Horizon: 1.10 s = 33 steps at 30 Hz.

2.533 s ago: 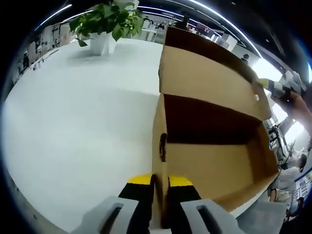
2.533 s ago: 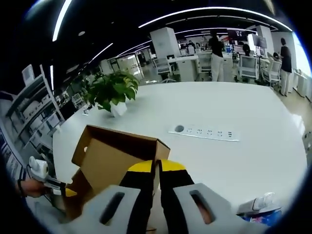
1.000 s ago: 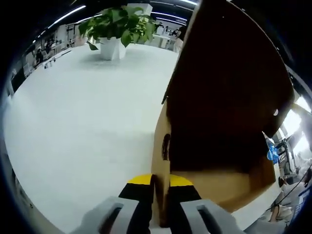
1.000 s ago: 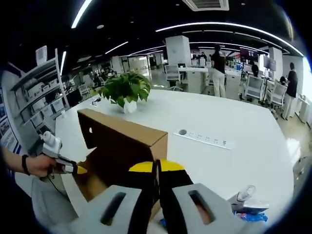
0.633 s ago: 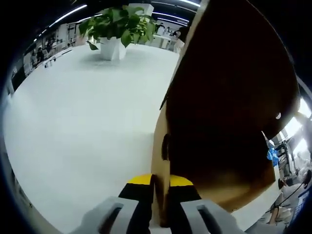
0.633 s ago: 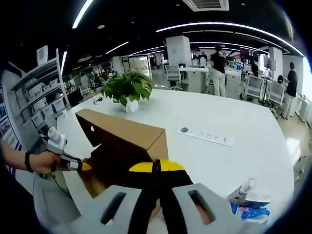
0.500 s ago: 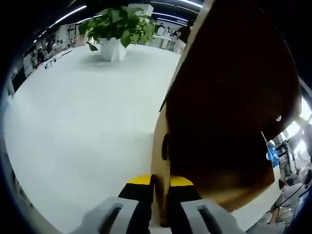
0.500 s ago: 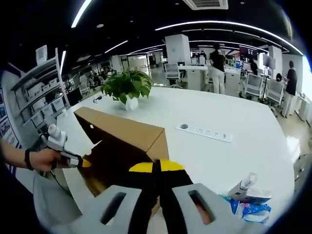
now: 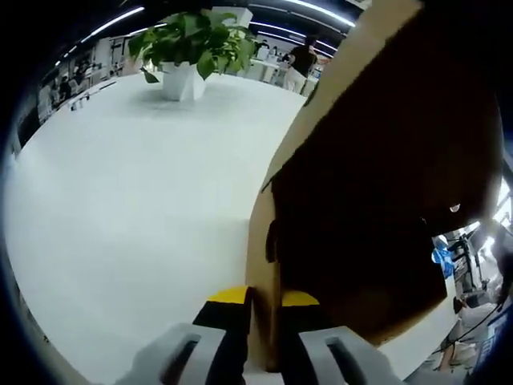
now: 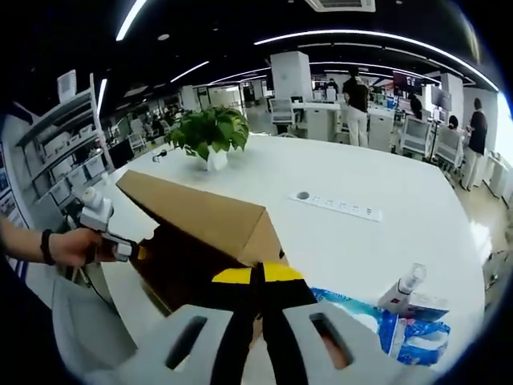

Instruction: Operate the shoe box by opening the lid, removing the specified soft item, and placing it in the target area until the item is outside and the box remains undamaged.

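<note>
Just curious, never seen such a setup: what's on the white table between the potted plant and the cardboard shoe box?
Nothing: in the left gripper view, bare white table stretches from the potted plant to the shoe box.

Brown cardboard shoe box (image 10: pixel 204 220) on a white table (image 9: pixel 120 184); yellow-tipped black right gripper (image 10: pixel 258 277); blue packet (image 10: pixel 385 330) right of it; green plant (image 9: pixel 188 40) ahead.
</note>
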Each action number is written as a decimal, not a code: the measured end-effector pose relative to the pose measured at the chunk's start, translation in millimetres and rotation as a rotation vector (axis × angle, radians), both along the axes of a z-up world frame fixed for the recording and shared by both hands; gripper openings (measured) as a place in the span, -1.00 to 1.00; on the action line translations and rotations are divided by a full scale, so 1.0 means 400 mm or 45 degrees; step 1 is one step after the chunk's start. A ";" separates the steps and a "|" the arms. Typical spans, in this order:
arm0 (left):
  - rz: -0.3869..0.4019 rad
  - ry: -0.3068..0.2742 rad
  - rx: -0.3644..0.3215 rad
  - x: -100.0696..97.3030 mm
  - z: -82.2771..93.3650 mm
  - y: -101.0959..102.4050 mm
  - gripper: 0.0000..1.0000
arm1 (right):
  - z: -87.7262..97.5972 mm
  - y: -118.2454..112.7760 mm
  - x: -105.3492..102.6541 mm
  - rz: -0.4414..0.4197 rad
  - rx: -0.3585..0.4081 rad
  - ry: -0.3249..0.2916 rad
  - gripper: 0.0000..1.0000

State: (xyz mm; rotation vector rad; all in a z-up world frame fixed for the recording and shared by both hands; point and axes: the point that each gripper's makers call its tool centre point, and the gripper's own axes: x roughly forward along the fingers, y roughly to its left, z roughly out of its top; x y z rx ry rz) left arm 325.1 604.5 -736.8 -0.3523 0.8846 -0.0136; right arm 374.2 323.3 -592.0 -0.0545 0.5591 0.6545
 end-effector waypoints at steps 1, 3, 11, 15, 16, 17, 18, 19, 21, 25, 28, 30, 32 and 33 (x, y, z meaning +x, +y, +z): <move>-0.004 -0.002 -0.004 0.001 0.000 -0.001 -0.78 | -0.003 0.000 -0.004 0.006 -0.010 -0.004 -1.00; -0.031 -0.009 -0.005 0.001 0.000 -0.004 -0.75 | -0.005 -0.001 -0.008 0.008 -0.015 -0.005 -1.00; -0.155 -0.104 -0.061 -0.003 0.015 -0.009 -0.63 | -0.019 0.001 -0.035 0.017 -0.003 -0.017 -1.00; -0.181 -0.166 -0.041 -0.004 0.041 0.002 -0.62 | -0.031 -0.001 -0.040 0.016 0.009 -0.032 -0.99; -0.187 -0.174 -0.034 -0.004 0.044 0.003 -0.61 | -0.034 -0.002 -0.041 0.015 0.007 -0.034 -0.99; -0.215 -0.202 -0.013 -0.004 0.057 0.006 -0.59 | -0.038 -0.003 -0.046 0.015 0.007 -0.033 -0.99; -0.233 -0.221 0.001 -0.006 0.067 0.006 -0.59 | -0.041 -0.004 -0.049 0.015 0.006 -0.033 -0.99; -0.244 -0.230 0.008 -0.006 0.073 0.006 -0.59 | -0.045 -0.005 -0.054 0.018 -0.001 -0.035 -1.00; -0.265 -0.267 0.014 -0.006 0.094 0.004 -0.58 | -0.053 -0.007 -0.059 0.018 -0.002 -0.029 -1.00; -0.315 -0.333 0.030 -0.007 0.130 -0.011 -0.57 | -0.066 -0.009 -0.073 0.018 -0.003 -0.019 -1.00; -0.321 -0.350 0.029 -0.010 0.137 -0.024 -0.51 | -0.082 -0.013 -0.081 0.019 -0.012 -0.007 -1.00; -0.325 -0.373 0.011 -0.011 0.144 -0.031 -0.56 | -0.089 -0.015 -0.088 0.019 -0.011 0.005 -1.00; -0.337 -0.375 0.016 -0.014 0.143 -0.036 -0.56 | -0.097 -0.014 -0.094 0.021 -0.018 0.011 -1.00; -0.338 -0.375 0.017 -0.015 0.143 -0.035 -0.56 | -0.101 -0.013 -0.101 0.024 -0.024 0.015 -1.00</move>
